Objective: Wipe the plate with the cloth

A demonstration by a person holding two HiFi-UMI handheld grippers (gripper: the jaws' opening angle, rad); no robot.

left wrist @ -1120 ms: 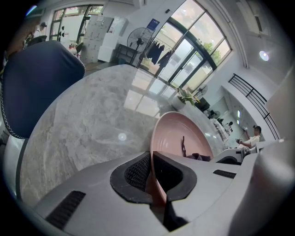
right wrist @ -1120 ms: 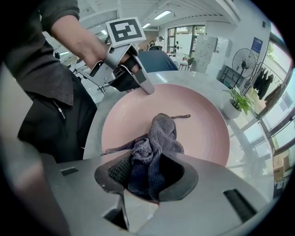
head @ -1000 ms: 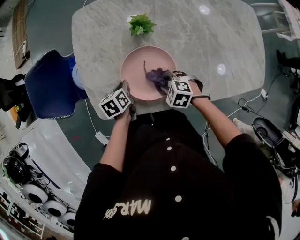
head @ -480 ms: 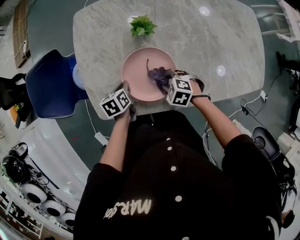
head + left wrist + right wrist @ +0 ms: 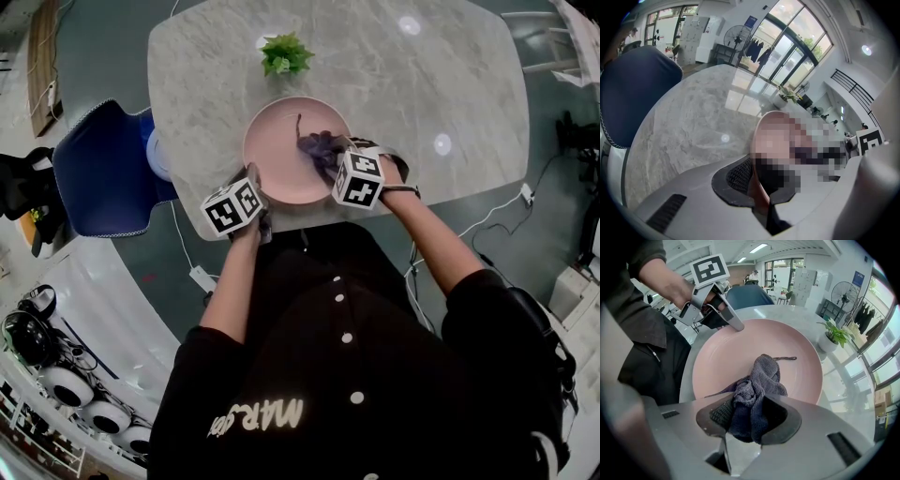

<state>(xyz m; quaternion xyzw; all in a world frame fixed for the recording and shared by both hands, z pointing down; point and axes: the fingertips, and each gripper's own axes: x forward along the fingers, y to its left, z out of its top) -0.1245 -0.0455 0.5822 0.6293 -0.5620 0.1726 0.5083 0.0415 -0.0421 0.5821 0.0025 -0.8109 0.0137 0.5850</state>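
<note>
The right gripper (image 5: 750, 417) clamps the bunched cloth (image 5: 764, 376) at 3 o'clock on the plate (image 5: 740, 352), bare surface lying toward 9, while the left gripper (image 5: 761, 190) pinches the rim at 8 o'clock

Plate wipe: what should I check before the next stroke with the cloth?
1. Left gripper shut on the near rim of the plate: ok.
2. Right gripper shut on the cloth: ok.
3. Cloth lies on the inside of the plate: ok.
4. Plate sits flat on the table: cannot tell.
5. Potted plant stands apart from the plate's far rim: ok.
</note>
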